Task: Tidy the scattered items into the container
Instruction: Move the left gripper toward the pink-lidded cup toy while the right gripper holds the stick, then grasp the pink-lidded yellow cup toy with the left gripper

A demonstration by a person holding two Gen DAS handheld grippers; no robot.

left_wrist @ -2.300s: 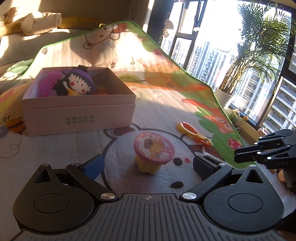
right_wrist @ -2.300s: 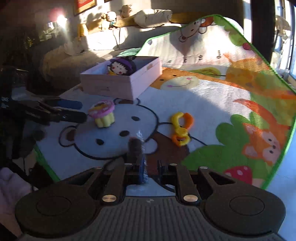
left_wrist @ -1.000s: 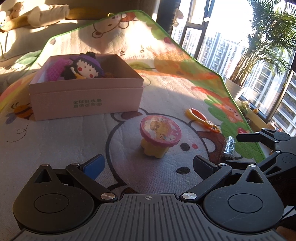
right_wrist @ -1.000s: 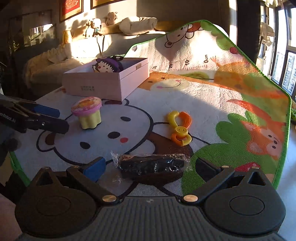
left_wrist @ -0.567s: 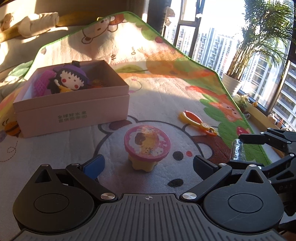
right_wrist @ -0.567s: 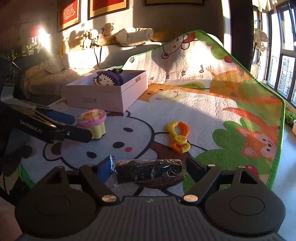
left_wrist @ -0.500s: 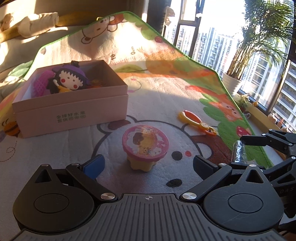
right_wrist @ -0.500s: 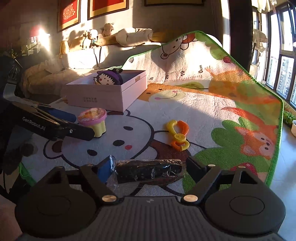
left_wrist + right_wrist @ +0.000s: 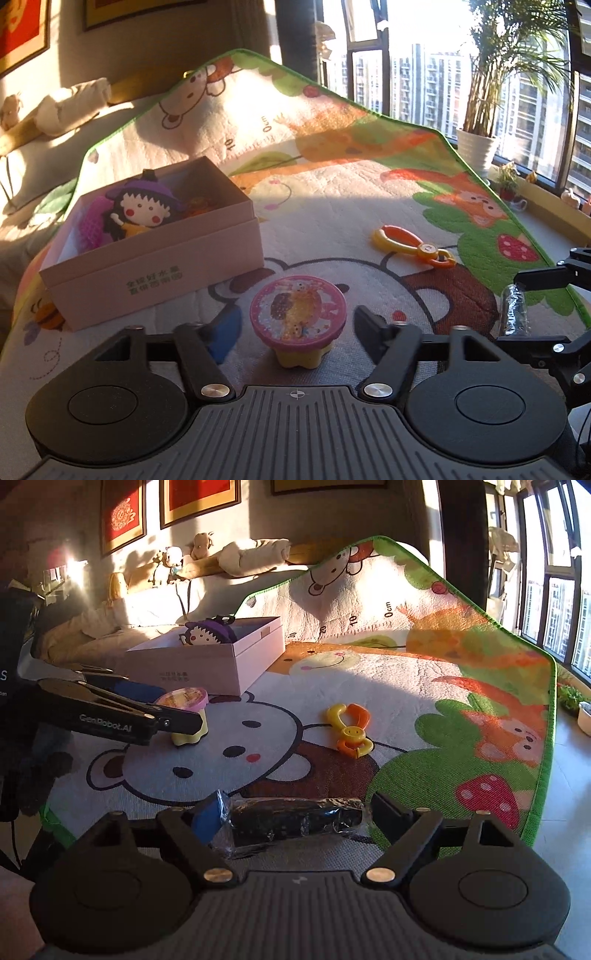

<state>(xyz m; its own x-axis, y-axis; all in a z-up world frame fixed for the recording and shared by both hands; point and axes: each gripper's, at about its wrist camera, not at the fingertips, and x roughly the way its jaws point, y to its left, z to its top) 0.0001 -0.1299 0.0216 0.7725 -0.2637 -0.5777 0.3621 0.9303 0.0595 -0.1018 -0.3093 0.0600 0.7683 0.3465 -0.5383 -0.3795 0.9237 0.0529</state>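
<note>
A big cartoon play mat point(image 9: 332, 206) covers the surface and carries everything. The pink box point(image 9: 155, 254) sits at the far left of the mat with its top open, so toys can be dropped in from above; a doll with a purple hat point(image 9: 142, 206) and a purple spiky toy point(image 9: 90, 225) already lie inside, which suggests the tidying is partly done. Three things are left outside it. A yellow and orange clip toy point(image 9: 349, 729) lies flat on the mat to the right, well apart from both tools. A dark bar in a clear wrapper point(image 9: 295, 818) lies crosswise between the spread fingers of the right gripper point(image 9: 295, 818), its left end just beside the blue pad; the jaws look released and not pressing on it, so I judge a grasp is being lined up. The small yellow cup with a pink lid point(image 9: 297, 319) stands upright, near and centred between the wide-spread fingers of the left gripper point(image 9: 295, 332), apart from both, so closing straight in looks like the obvious move.
</note>
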